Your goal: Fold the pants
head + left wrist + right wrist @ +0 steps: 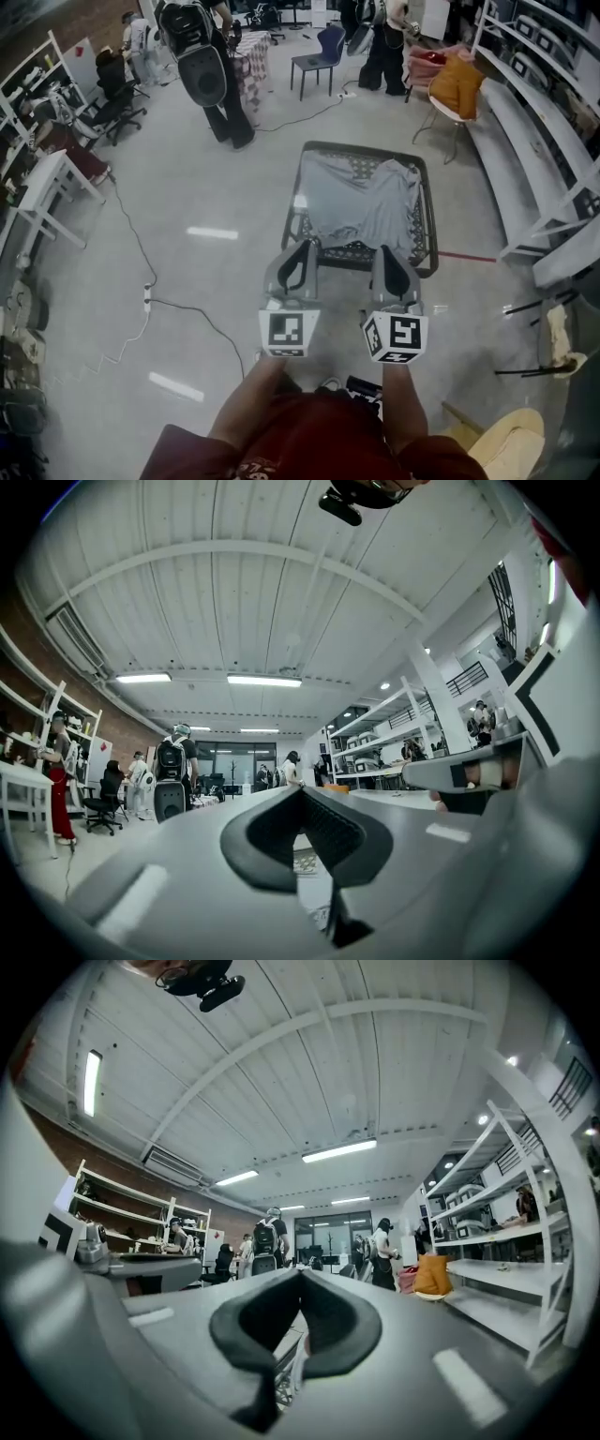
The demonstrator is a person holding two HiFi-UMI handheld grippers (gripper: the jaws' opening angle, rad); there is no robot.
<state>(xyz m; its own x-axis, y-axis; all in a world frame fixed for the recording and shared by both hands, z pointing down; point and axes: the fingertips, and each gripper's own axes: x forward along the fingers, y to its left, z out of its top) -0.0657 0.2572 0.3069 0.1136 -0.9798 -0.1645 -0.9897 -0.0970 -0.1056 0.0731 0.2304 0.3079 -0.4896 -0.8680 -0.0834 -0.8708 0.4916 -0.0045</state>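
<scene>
Currently left tool (302,251) and right tool (389,255) are shut, empty; unopened, they risk snagging mesh counter (366,145) beneath pants (361,202).

Person with black backpack (204,58) at eleven o'clock, blue chair (324,49) at twelve, orange bag (457,86) at one, white shelves (530,141) at three, cable (178,306) at eight.

Bright ceiling strips — floor glare, fisheye edges.

It was a large, open lab hall. White shelving racks (530,141) lined the right side, desks (42,183) and office chairs (117,101) the left by a brick wall (70,21), under strip lights (264,680).
</scene>
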